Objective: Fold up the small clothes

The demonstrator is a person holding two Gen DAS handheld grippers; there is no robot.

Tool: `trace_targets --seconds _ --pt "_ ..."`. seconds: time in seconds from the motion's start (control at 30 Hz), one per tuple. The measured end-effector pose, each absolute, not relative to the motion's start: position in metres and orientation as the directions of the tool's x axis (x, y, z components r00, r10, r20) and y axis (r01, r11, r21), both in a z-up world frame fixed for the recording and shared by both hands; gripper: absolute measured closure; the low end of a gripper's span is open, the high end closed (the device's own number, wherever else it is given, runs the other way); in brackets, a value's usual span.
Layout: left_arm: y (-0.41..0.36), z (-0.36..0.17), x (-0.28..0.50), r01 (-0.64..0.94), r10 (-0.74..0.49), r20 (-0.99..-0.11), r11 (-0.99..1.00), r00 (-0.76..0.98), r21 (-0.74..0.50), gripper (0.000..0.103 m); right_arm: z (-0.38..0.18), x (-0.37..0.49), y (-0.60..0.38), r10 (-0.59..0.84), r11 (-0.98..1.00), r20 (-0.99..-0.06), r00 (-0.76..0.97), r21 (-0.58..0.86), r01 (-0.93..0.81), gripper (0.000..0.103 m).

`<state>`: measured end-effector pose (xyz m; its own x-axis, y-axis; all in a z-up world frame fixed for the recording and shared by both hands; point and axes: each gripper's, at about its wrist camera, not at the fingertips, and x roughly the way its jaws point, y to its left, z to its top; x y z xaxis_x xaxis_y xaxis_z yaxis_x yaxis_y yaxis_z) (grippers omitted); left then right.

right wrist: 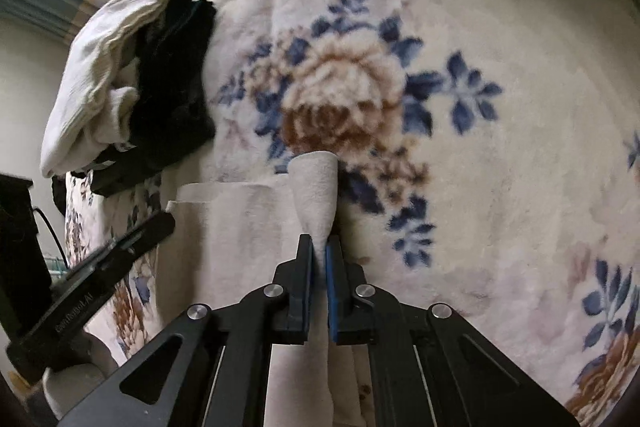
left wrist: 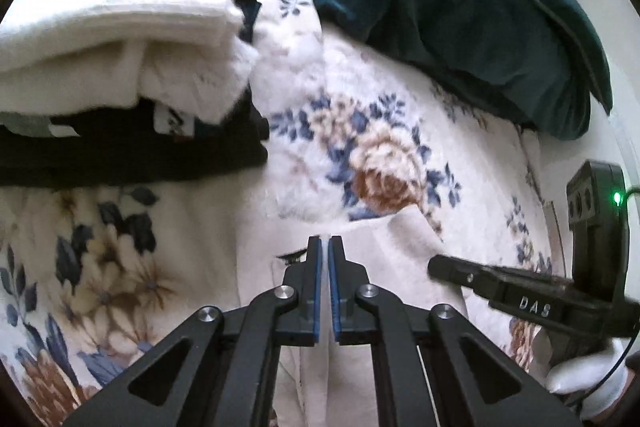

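— Claws first, please: what are they doing?

— Right claw is pinching a fold of the pale beige garment; I am seeing cloth bunching up between its blue pads and rising in a cone just beyond the tips. Left claw is sitting with its fingers pressed nearly together, a thin slit between them, and I cannot tell whether any fabric is caught there.

— Where is the garment lying?

— It is spreading flat over the floral fleece blanket on the bed, directly under both claws, with its far edge running near the big brown rose.

— Anything else around?

— I am looking at a stack of folded clothes to the left, white pieces lying on top of black ones. A teal velvet pillow is resting at the far end of the blanket, well apart from the garment.
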<state>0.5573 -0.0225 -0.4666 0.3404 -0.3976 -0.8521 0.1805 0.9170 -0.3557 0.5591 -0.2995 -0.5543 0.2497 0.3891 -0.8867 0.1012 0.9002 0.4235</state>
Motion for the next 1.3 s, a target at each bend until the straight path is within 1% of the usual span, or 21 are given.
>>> trace_targets --seconds 0.1,0.23,0.27,0.33,0.37,0.47,0.53,0.63,0.67,0.73,0.77,0.8,0.83,1.03,1.17,1.3 --pt "-0.011 -0.464 0.562 0.152 -0.392 -0.849 0.920 0.355 -0.361 0.101 -0.545 0.560 -0.296 0.389 0.902 -0.882 0.266 0.424 0.085 0.097" --pt "0.006 -0.472 0.570 0.073 -0.456 -0.839 0.887 0.297 -0.456 0.098 -0.539 0.564 -0.295 0.389 0.903 -0.882 0.264 0.423 0.082 0.097" --pt "0.011 -0.476 0.571 0.044 -0.487 -0.830 0.868 0.273 -0.495 0.088 -0.539 0.565 -0.295 0.389 0.903 -0.884 0.260 0.422 0.081 0.097" --pt "0.017 -0.480 0.568 0.009 -0.513 -0.819 0.849 0.256 -0.528 0.075 -0.541 0.566 -0.295 0.385 0.905 -0.887 0.253 0.417 0.083 0.097" --pt "0.019 -0.483 0.567 0.000 -0.555 -0.794 0.820 0.249 -0.573 0.068 -0.542 0.566 -0.295 0.384 0.906 -0.888 0.251 0.415 0.082 0.097" --pt "0.017 -0.491 0.567 -0.030 -0.571 -0.788 0.805 0.232 -0.592 0.066 -0.542 0.565 -0.296 0.386 0.905 -0.887 0.253 0.418 0.083 0.097" --pt "0.010 -0.495 0.567 -0.020 -0.543 -0.810 0.828 0.220 -0.560 0.066 -0.543 0.564 -0.296 0.388 0.903 -0.886 0.255 0.420 0.086 0.097" --pt "-0.007 -0.499 0.567 0.047 -0.491 -0.846 0.869 0.206 -0.493 0.066 -0.544 0.564 -0.297 0.392 0.900 -0.884 0.256 0.426 0.093 0.097" --pt "-0.013 -0.502 0.567 0.059 -0.470 -0.858 0.881 0.206 -0.469 0.068 -0.544 0.564 -0.297 0.391 0.900 -0.884 0.255 0.426 0.096 0.097" --pt "-0.017 -0.505 0.568 0.077 -0.454 -0.866 0.891 0.210 -0.448 0.069 -0.545 0.563 -0.298 0.394 0.897 -0.883 0.255 0.430 0.105 0.097" --pt "-0.017 -0.506 0.568 0.086 -0.442 -0.872 0.897 0.211 -0.434 0.083 -0.545 0.563 -0.298 0.394 0.896 -0.883 0.256 0.431 0.106 0.097" --pt "-0.020 -0.505 0.569 0.102 -0.426 -0.879 0.905 0.215 -0.414 0.093 -0.545 0.563 -0.298 0.394 0.896 -0.882 0.257 0.432 0.106 0.097" --pt "-0.020 -0.504 0.570 0.112 -0.422 -0.878 0.906 0.224 -0.407 0.099 -0.544 0.562 -0.298 0.394 0.896 -0.882 0.259 0.431 0.108 0.097" --pt "-0.016 -0.495 0.568 0.144 -0.410 -0.870 0.912 0.274 -0.384 0.101 -0.540 0.559 -0.298 0.393 0.896 -0.880 0.268 0.432 0.105 0.097" --pt "-0.006 -0.477 0.564 0.136 -0.389 -0.855 0.921 0.343 -0.365 0.102 -0.536 0.558 -0.300 0.404 0.889 -0.872 0.278 0.445 0.106 0.097" --pt "0.009 -0.457 0.567 0.111 -0.387 -0.828 0.920 0.405 -0.376 0.102 -0.526 0.557 -0.298 0.418 0.883 -0.860 0.292 0.460 0.090 0.097"
